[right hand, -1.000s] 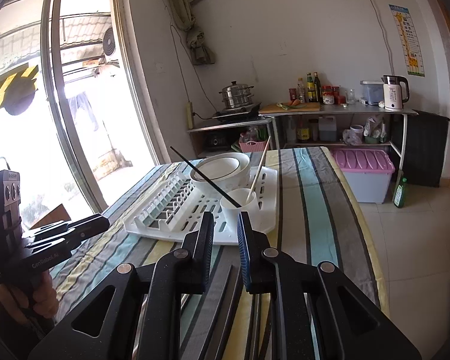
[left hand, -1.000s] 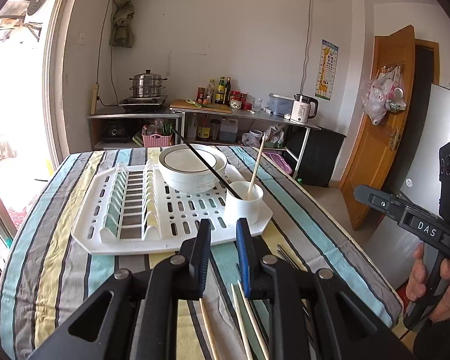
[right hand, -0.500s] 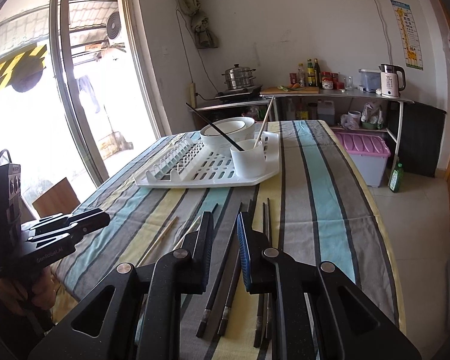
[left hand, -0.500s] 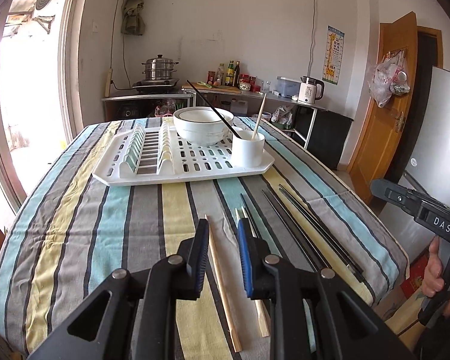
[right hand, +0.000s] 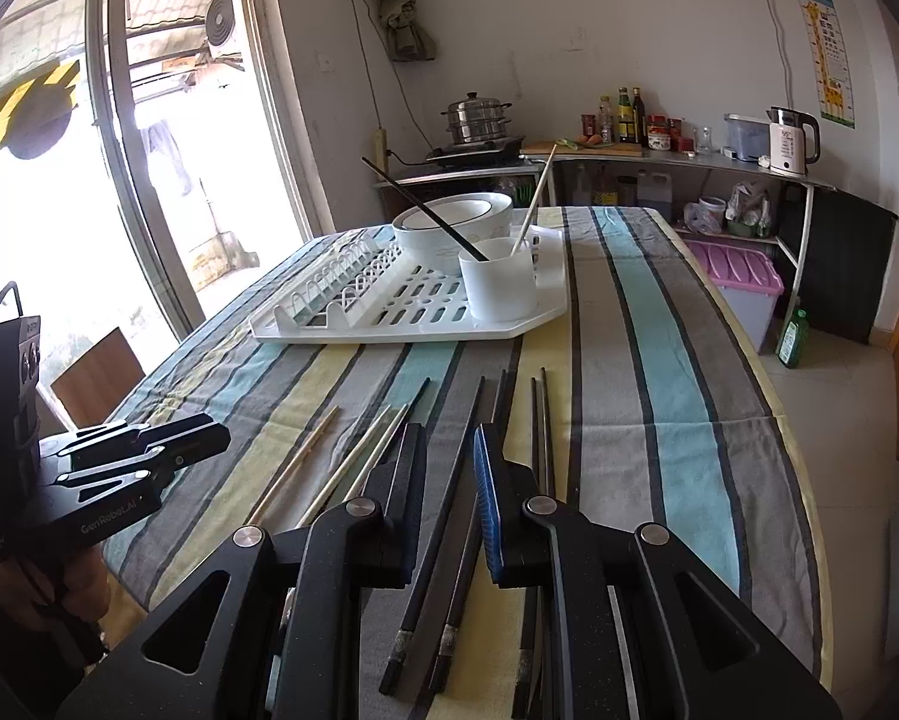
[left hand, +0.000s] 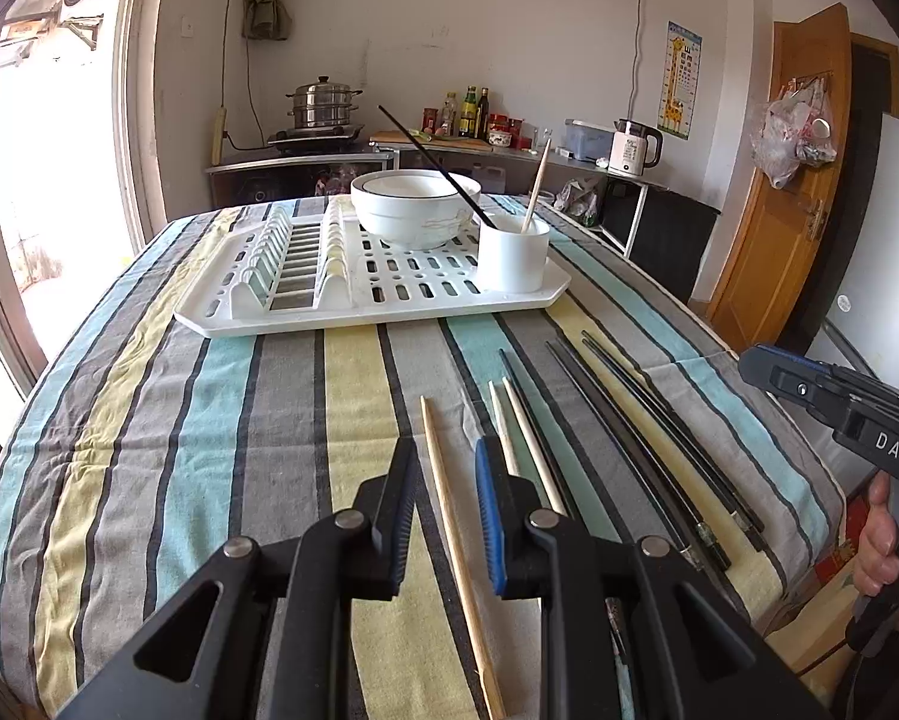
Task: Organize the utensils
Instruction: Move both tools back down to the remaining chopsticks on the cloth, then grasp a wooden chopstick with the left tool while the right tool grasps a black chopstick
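Wooden and black chopsticks mostly unsorted.
Two stand in the white round cup (left hand: 512,261); seven lie on the striped desk (left hand: 209,420); both grippers' fingers (left hand: 401,498) spread, empty.

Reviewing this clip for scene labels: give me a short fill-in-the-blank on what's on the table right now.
1. The white cup stands on the white ____.
2. The cup holds one black chopstick and one ____ one.
3. The bowl sits ____ the cup on the rack.
4. The left gripper straddles a ____ chopstick lying on the striped cloth.

Missing words: rack; wooden; behind; wooden
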Action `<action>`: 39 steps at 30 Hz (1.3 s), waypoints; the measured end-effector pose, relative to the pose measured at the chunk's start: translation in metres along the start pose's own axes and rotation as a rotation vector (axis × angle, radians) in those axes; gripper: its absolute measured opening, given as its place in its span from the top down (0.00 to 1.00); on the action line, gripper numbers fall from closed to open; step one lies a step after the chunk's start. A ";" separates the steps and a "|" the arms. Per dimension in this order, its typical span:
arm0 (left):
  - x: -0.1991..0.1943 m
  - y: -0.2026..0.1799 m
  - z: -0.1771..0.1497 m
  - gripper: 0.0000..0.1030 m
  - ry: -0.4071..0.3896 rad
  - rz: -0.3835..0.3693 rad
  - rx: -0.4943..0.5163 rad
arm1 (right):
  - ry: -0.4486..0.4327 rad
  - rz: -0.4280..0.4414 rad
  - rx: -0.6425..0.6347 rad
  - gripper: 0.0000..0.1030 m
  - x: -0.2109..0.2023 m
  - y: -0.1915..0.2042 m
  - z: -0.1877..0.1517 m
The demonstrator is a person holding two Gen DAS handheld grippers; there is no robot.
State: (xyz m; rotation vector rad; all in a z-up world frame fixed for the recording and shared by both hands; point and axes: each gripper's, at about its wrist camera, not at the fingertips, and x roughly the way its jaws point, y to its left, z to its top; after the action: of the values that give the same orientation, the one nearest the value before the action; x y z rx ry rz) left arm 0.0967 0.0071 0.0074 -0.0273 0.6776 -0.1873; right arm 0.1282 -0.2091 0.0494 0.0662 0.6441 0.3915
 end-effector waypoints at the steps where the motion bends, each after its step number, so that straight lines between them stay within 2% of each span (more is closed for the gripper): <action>1: 0.004 0.001 0.000 0.79 0.009 -0.002 0.002 | 0.009 -0.002 0.001 0.84 0.004 -0.001 0.001; 10: 0.045 0.006 0.006 0.76 0.110 0.022 0.006 | 0.141 -0.043 0.001 0.84 0.057 -0.008 0.009; 20: 0.071 0.009 0.009 0.76 0.189 0.021 -0.008 | 0.273 -0.085 -0.018 0.84 0.105 -0.015 0.015; 28: 0.083 0.008 0.011 0.77 0.220 0.033 -0.007 | 0.318 -0.102 -0.030 0.85 0.125 -0.018 0.017; 36: 0.086 0.001 0.011 0.77 0.211 0.068 0.029 | 0.341 -0.133 -0.081 0.86 0.135 -0.010 0.021; 39: 0.088 0.001 0.012 0.79 0.211 0.071 0.033 | 0.348 -0.133 -0.102 0.91 0.137 -0.007 0.022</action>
State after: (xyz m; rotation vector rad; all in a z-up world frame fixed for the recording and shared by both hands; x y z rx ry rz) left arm 0.1711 -0.0080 -0.0381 0.0486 0.8841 -0.1342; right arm 0.2436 -0.1632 -0.0124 -0.1441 0.9652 0.3088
